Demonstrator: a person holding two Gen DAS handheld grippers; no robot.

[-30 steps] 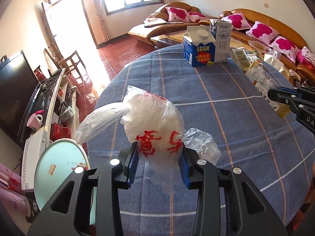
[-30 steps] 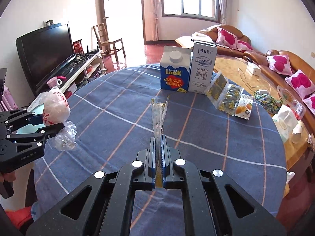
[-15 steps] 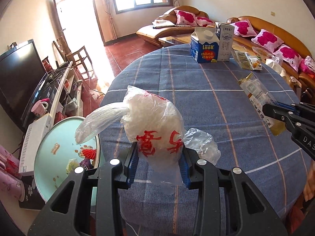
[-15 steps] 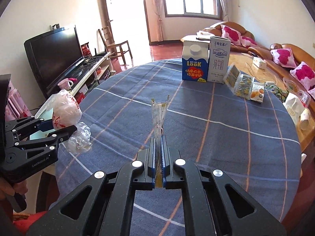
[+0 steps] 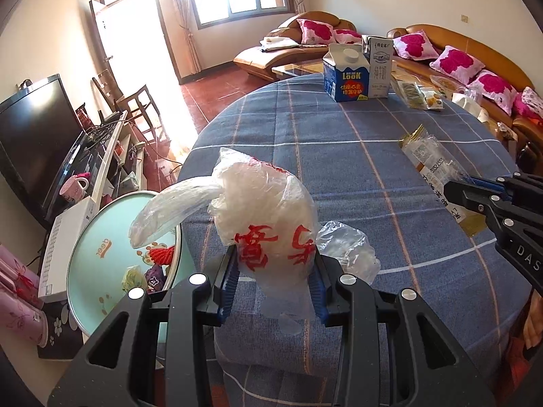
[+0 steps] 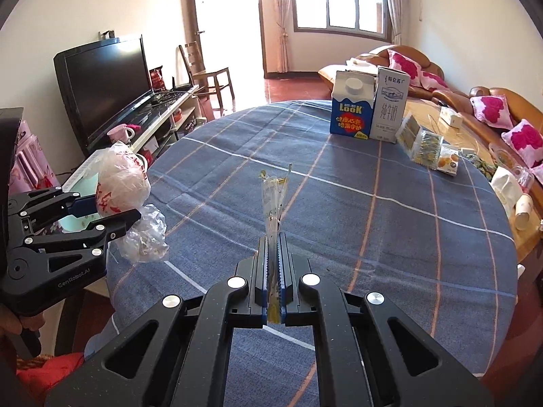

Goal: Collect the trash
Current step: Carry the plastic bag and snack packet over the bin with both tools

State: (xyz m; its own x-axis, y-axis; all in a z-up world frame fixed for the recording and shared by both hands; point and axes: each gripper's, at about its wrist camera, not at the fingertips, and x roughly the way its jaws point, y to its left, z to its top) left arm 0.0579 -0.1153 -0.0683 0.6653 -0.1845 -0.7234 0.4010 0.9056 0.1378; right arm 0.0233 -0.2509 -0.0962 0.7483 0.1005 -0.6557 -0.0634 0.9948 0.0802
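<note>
My left gripper (image 5: pixel 273 279) is shut on a bunched white plastic bag (image 5: pixel 268 217) with red characters, held above the near left edge of the blue checked round table (image 5: pixel 339 156). From the right wrist view the same bag (image 6: pixel 120 181) and left gripper (image 6: pixel 101 212) hang at the table's left rim. My right gripper (image 6: pixel 273 271) is shut on a flat clear wrapper (image 6: pixel 273 203) that stands edge-on over the table. In the left wrist view the wrapper (image 5: pixel 437 176) shows yellow print and sticks out of the right gripper (image 5: pixel 454 193).
A teal round bin (image 5: pixel 112 271) with some trash inside sits on the floor left of the table. Two milk cartons (image 6: pixel 368 108) and snack packets (image 6: pixel 424 147) stand at the table's far side. A TV (image 6: pixel 105 84), chairs and sofas ring the room.
Both grippers have pulled back toward the near edge of the table, still holding bag and wrapper. More of the teal bin shows on the left.
</note>
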